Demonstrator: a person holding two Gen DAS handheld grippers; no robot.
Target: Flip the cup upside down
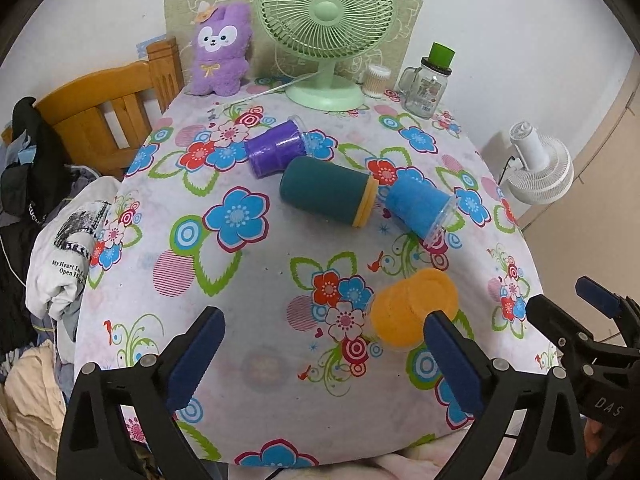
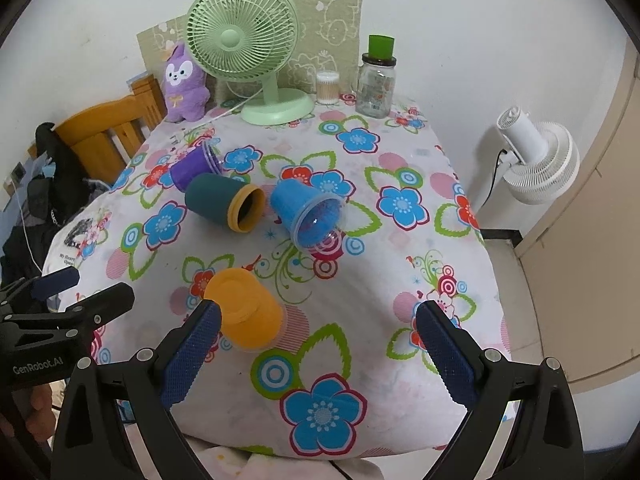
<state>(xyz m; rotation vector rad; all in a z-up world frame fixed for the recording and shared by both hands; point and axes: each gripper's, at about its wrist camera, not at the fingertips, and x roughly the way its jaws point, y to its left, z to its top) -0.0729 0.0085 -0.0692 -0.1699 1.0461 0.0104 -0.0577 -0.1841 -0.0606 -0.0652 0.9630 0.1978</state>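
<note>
Several cups are on the floral tablecloth (image 1: 256,304). An orange cup (image 1: 412,308) stands upside down near the front; it also shows in the right wrist view (image 2: 246,312). A dark teal cup with a yellow rim (image 1: 328,190) (image 2: 224,204), a blue cup (image 1: 420,208) (image 2: 306,214) and a purple cup (image 1: 274,148) (image 2: 194,166) lie on their sides further back. My left gripper (image 1: 324,360) is open and empty, its right finger just in front of the orange cup. My right gripper (image 2: 318,356) is open and empty, its left finger beside the orange cup.
A green desk fan (image 1: 326,28), a purple plush toy (image 1: 220,50), a cotton swab box (image 1: 378,80) and a glass jar with a green cap (image 1: 430,84) stand at the table's back edge. A wooden chair (image 1: 100,116) and clothes (image 1: 60,264) are left; a white fan (image 1: 538,168) right.
</note>
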